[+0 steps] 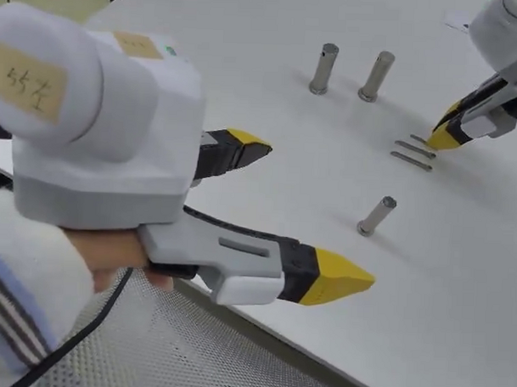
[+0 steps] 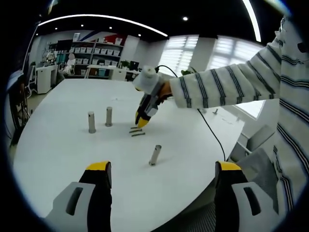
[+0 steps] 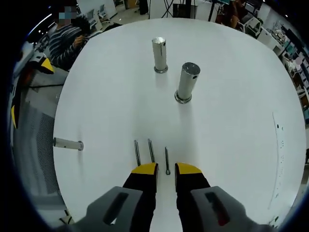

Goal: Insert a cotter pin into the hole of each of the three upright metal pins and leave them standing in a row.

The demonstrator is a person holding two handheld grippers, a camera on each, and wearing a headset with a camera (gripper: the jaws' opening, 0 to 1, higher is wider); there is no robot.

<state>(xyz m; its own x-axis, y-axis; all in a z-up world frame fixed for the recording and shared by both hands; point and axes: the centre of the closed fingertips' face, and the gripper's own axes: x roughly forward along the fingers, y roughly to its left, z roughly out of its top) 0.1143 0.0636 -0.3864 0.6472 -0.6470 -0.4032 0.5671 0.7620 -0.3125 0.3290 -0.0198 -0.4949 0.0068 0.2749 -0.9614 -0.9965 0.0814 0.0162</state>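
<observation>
Head view: a white table (image 1: 247, 40) fills the scene, and the left gripper (image 1: 296, 212) is large in the foreground, its yellow-tipped jaws spread wide and holding nothing. Two metal pins (image 1: 324, 68) stand side by side at the far side, and a third metal pin (image 1: 377, 215) stands apart, nearer the person. Three cotter pins (image 1: 413, 152) lie flat between them, with the right gripper (image 1: 443, 136) tipped down at their far end. Left gripper view: its own jaws rise far apart at the bottom, empty, and beyond them a striped sleeve (image 2: 217, 87) reaches in with the right gripper (image 2: 142, 118) over the cotter pins (image 2: 136, 131). Right gripper view: the right gripper (image 3: 166, 170) has its jaws only narrowly parted, not clamped. One cotter pin (image 3: 167, 161) lies with its end in that gap, and the other two cotter pins (image 3: 144, 152) lie just to its left.
</observation>
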